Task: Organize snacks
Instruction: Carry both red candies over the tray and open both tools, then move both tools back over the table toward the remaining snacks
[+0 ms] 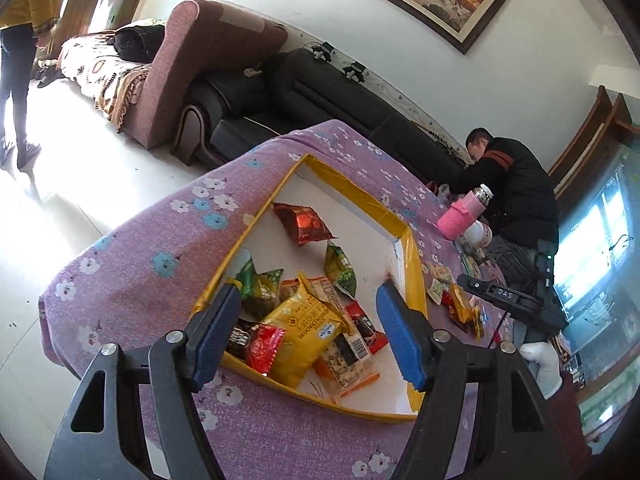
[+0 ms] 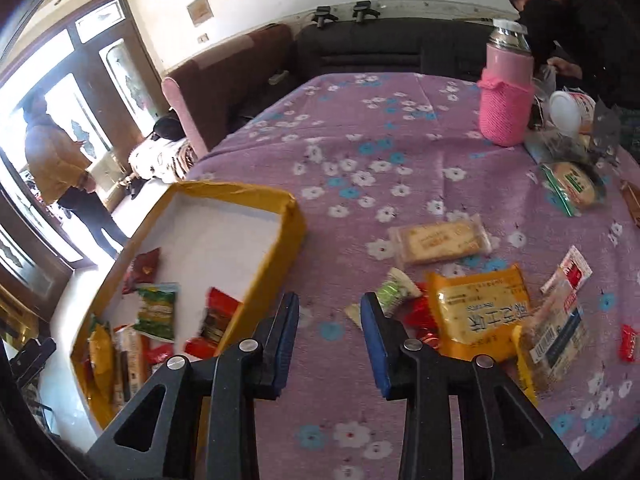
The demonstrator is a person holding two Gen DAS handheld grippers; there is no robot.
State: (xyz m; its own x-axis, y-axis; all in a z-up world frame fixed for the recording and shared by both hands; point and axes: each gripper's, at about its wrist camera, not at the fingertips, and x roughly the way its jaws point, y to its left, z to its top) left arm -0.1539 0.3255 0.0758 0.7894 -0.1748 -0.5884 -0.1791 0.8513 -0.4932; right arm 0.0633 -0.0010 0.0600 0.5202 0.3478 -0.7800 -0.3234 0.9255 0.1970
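A white box with a yellow taped rim (image 1: 412, 248) lies on the purple flowered tablecloth (image 2: 380, 152). Inside it are several snacks: a yellow cracker packet (image 1: 304, 332), a red packet (image 1: 302, 222) and a green one (image 1: 340, 268). My left gripper (image 1: 308, 292) hovers open above the box's near end, its blue pads clear of the snacks. My right gripper (image 2: 329, 300) is open over bare cloth just right of the box (image 2: 288, 240), nothing between its pads. To its right lie loose snacks: a yellow packet (image 2: 480, 312), a clear biscuit pack (image 2: 438, 240), a green-white candy (image 2: 394, 288).
A pink thermos (image 2: 506, 92) and a white cup (image 2: 568, 110) stand at the table's far right, by a person in dark clothes (image 2: 580, 20). Another person (image 2: 60, 160) stands at the door. A dark sofa (image 1: 320, 92) runs behind the table. The box sits near the table's left edge.
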